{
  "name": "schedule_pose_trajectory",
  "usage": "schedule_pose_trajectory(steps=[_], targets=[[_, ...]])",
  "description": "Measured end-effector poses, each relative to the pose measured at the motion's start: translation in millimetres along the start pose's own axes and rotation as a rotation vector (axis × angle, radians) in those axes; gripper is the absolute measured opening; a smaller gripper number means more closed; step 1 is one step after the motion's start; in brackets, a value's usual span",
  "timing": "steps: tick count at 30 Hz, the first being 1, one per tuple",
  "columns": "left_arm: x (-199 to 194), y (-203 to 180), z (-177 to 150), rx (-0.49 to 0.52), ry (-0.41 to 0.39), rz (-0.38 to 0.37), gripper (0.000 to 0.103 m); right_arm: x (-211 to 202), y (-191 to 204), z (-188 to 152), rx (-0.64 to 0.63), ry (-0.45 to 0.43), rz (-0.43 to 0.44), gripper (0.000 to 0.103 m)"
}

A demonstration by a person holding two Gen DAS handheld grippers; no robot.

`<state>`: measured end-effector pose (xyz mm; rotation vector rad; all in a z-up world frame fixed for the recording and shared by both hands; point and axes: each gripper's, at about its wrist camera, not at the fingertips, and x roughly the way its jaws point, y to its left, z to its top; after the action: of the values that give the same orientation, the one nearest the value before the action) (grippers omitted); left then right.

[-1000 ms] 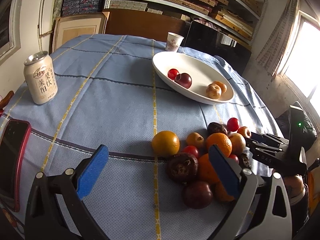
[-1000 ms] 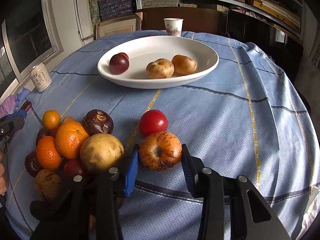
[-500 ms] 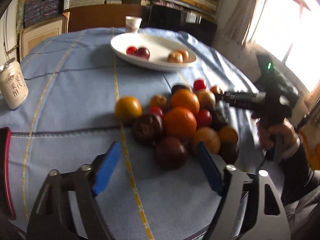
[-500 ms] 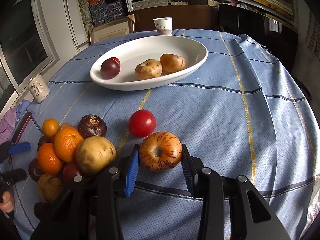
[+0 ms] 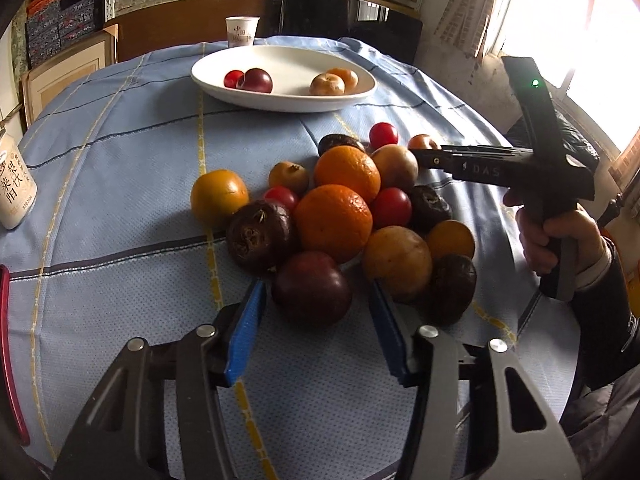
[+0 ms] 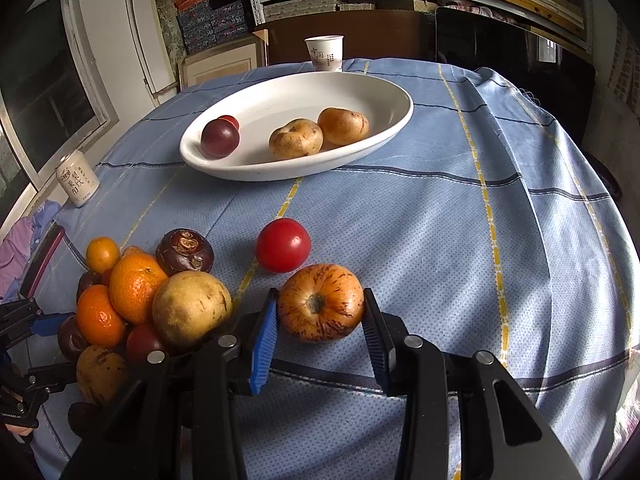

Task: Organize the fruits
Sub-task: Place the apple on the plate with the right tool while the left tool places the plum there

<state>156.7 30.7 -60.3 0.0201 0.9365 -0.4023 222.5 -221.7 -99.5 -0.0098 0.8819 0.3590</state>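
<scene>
A heap of oranges, tomatoes, pears and dark fruits [image 5: 340, 208] lies on the blue tablecloth. My left gripper [image 5: 316, 292] straddles the dark red plum [image 5: 312, 288] at the heap's near edge. Its jaws are closing, and a small gap still shows at each blue pad. My right gripper [image 6: 320, 296] is shut on a striped orange-red apple [image 6: 320, 308] that rests on the cloth to the right of the heap. Farther back, the white oval bowl [image 6: 304, 92] holds a plum, a small tomato and two tan fruits.
A drink can [image 5: 12, 192] stands at the left. A paper cup [image 5: 241, 31] stands behind the bowl. A red-edged phone [image 5: 6, 340] lies at the near left. A loose red tomato [image 6: 283, 245] sits just beyond the apple. A person's hand [image 5: 560, 236] holds the right tool.
The left gripper swung right and down to the heap, and its jaws narrowed around the dark red plum. The right gripper stayed clamped on the striped apple.
</scene>
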Motion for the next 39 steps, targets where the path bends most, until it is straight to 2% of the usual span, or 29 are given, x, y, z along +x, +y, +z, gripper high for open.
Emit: schedule_pose_trajectory(steps=[2, 4, 14, 16, 19, 23, 26, 30, 34, 37, 39], targets=[[2, 1, 0, -0.005, 0.008, -0.002, 0.043, -1, 0, 0, -0.002, 0.001, 0.000, 0.041], [4, 2, 0, -0.010, 0.014, 0.007, 0.039, -1, 1, 0, -0.005, -0.001, 0.000, 0.041], [-8, 6, 2, -0.035, -0.012, -0.006, 0.037, -8, 0, -1, -0.003, -0.033, 0.016, 0.041], [-15, 6, 6, -0.037, -0.023, -0.006, 0.037, -17, -1, 3, 0.017, -0.066, 0.068, 0.041], [-28, 5, 30, -0.020, -0.048, -0.019, 0.037, -28, 2, 14, 0.008, -0.115, 0.081, 0.041], [-31, 11, 91, -0.028, -0.116, -0.021, 0.037, -29, 3, 51, -0.008, -0.170, 0.077, 0.041], [-15, 19, 142, -0.069, -0.135, -0.011, 0.037, -15, -1, 78, 0.017, -0.195, 0.070, 0.041], [30, 31, 198, -0.106, -0.124, 0.072, 0.037, 20, -9, 104, 0.071, -0.175, 0.062, 0.041], [71, 44, 224, -0.134, -0.072, 0.113, 0.037, 42, -10, 115, 0.092, -0.149, 0.077, 0.041], [93, 51, 230, -0.142, -0.039, 0.136, 0.037, 48, -8, 117, 0.081, -0.145, 0.089, 0.042], [100, 54, 232, -0.152, -0.016, 0.140, 0.041, 49, -6, 120, 0.073, -0.151, 0.086, 0.043]])
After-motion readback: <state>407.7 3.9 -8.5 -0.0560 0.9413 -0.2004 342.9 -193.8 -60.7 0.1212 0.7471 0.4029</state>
